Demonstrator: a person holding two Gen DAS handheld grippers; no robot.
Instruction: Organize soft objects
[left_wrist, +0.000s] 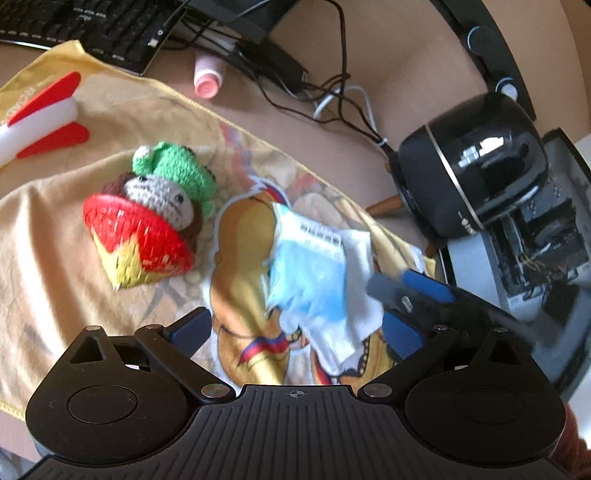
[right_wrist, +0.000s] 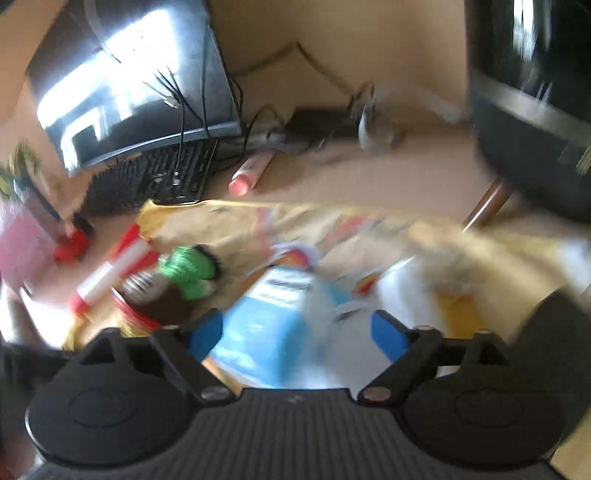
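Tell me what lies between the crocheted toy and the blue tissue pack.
Only printed yellow cloth lies between the crocheted toy and the blue tissue pack; the left wrist view shows it.

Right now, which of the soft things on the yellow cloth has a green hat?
The crocheted doll, lying against the red and yellow plush; the blue and white packet has none.

Left gripper (left_wrist: 297, 328) angled downward, jaws spread wide, blue pads (left_wrist: 192, 326) well apart, nothing pressed between them. Right gripper (right_wrist: 299, 332) likewise tilted down, jaws wide, pads clamping nothing; its fingers (left_wrist: 424, 286) reaching in beside the left gripper's right pad.
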